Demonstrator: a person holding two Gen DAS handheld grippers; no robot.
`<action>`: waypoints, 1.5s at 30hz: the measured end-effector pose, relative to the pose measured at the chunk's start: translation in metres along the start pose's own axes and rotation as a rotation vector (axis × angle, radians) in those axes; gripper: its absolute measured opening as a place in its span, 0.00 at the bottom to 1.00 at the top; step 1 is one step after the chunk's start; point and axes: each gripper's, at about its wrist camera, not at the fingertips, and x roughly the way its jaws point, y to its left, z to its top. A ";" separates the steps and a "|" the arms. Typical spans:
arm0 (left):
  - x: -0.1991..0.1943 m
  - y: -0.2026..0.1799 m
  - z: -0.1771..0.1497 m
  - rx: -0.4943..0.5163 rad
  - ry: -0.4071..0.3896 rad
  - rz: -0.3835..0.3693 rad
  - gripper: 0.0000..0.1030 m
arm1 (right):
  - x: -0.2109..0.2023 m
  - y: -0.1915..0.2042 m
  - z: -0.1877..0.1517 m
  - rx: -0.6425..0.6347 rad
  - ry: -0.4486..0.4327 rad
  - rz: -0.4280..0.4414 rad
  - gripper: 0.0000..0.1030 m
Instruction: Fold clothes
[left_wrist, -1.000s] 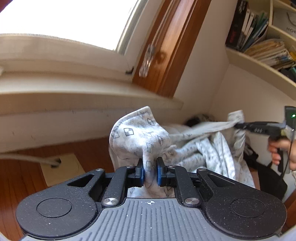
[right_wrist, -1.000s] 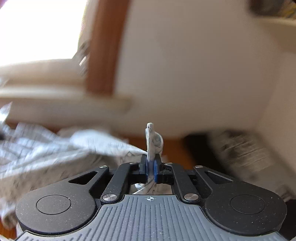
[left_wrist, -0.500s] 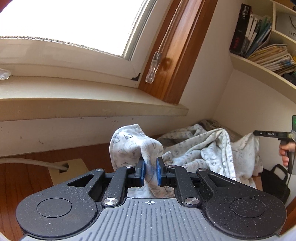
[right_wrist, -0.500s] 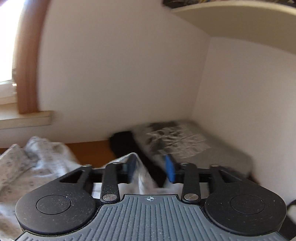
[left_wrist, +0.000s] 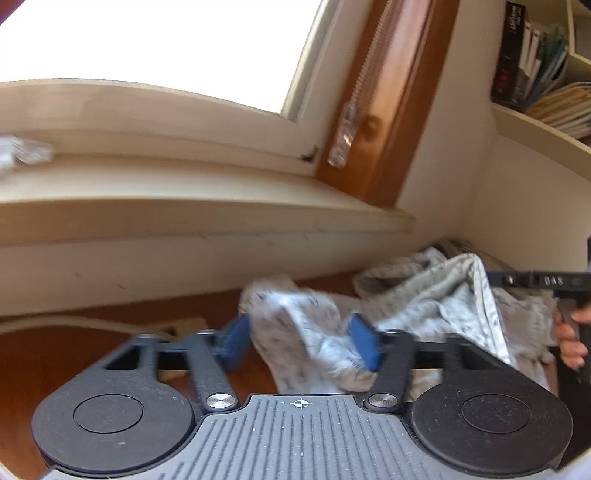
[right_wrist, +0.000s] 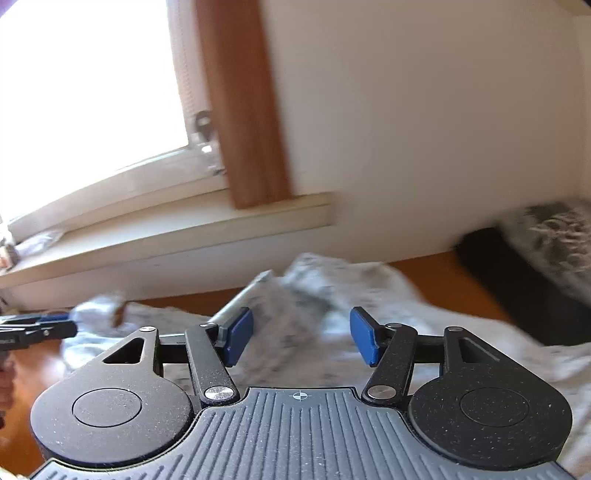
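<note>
Both the left gripper (left_wrist: 302, 341) and right gripper (right_wrist: 301, 334) stand spread wide over the patterned white garment (left_wrist: 436, 295), gripping nothing.

The pale grey patterned garment (left_wrist: 436, 295) lies crumpled on the wooden desk (left_wrist: 55, 354) in the lower right of the frame, unfolded.

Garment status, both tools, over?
Left tool open, cloth loose between pads. Right tool open, above the patterned garment. Garment crumpled on wooden surface, unfolded. Nothing in the way.
</note>
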 end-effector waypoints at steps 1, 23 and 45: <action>-0.002 0.001 0.001 -0.003 -0.009 0.005 0.65 | 0.005 0.002 -0.001 0.017 0.014 0.028 0.58; 0.011 -0.037 -0.007 0.009 0.028 -0.213 0.73 | -0.009 0.102 -0.062 -0.207 0.039 0.287 0.26; -0.004 -0.044 0.050 0.158 0.072 -0.036 0.12 | -0.065 -0.050 -0.081 -0.042 -0.061 -0.035 0.84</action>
